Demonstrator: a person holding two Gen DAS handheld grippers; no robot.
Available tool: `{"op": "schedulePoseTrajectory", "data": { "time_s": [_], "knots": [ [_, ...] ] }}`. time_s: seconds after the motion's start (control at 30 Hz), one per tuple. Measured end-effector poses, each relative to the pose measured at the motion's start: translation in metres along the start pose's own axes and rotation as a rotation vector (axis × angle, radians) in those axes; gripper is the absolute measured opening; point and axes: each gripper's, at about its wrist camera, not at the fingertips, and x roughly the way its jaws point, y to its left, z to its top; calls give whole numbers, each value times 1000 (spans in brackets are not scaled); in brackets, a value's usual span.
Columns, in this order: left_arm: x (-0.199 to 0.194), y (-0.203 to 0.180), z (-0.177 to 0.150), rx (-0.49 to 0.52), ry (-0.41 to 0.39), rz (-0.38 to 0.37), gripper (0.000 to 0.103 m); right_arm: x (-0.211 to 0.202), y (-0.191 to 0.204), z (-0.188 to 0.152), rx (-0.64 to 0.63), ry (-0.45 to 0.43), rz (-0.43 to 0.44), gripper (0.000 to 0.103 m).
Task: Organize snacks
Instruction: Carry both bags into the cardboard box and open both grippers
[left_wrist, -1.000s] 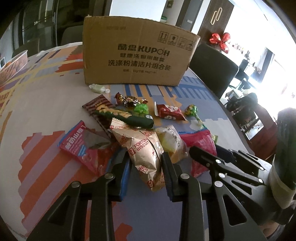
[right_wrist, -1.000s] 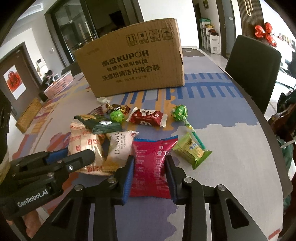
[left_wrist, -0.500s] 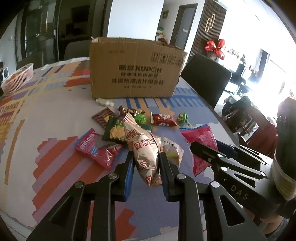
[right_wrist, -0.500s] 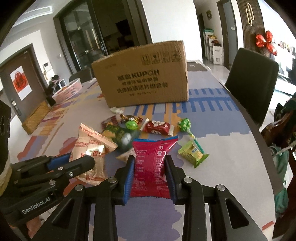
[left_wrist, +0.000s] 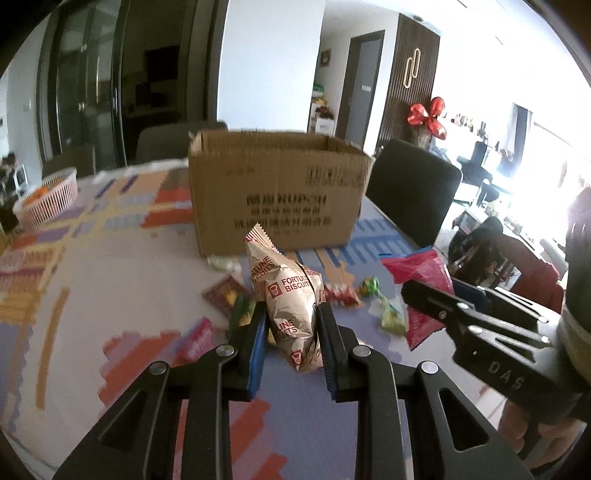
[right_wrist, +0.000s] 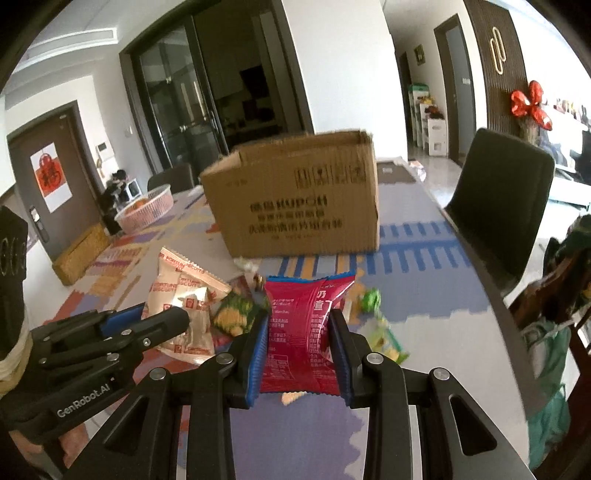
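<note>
Each gripper carries one bag: the left gripper (left_wrist: 290, 326) has its jaws closed on the sides of a crinkled biscuit bag (left_wrist: 291, 295), and the right gripper (right_wrist: 298, 341) has its jaws closed on a red snack bag (right_wrist: 304, 332), which stands up between them. Both bags are lifted off the table (left_wrist: 110, 280), and ahead of both sets of jaws, well apart from them, stands one open cardboard box (left_wrist: 277, 192), likely where they go. The biscuit bag is pinched low, with most of its puffy body above the jaws, so it could slide or twist out in a quick swing; squeezing harder may crush the biscuits. The two grippers travel side by side and could knock together over the narrow box opening. Below and beyond the jaws lie the rest: about seven small snacks can be counted through the blur, a yellow-green packet (right_wrist: 236, 312) and a green candy (right_wrist: 371, 299) among them. One pink basket (left_wrist: 48, 195) sits far left.
</note>
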Motion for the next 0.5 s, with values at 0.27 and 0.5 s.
{"op": "schedulePoseTrajectory", "data": {
  "time_s": [0.27,0.5],
  "knots": [
    [-3,6,42,24,-92,2,27,1,-1,42,-4,-89,9,33],
    [-1,14,89,30,-141,-20,27,15,0,83,-20,-137,12,33]
  ]
}}
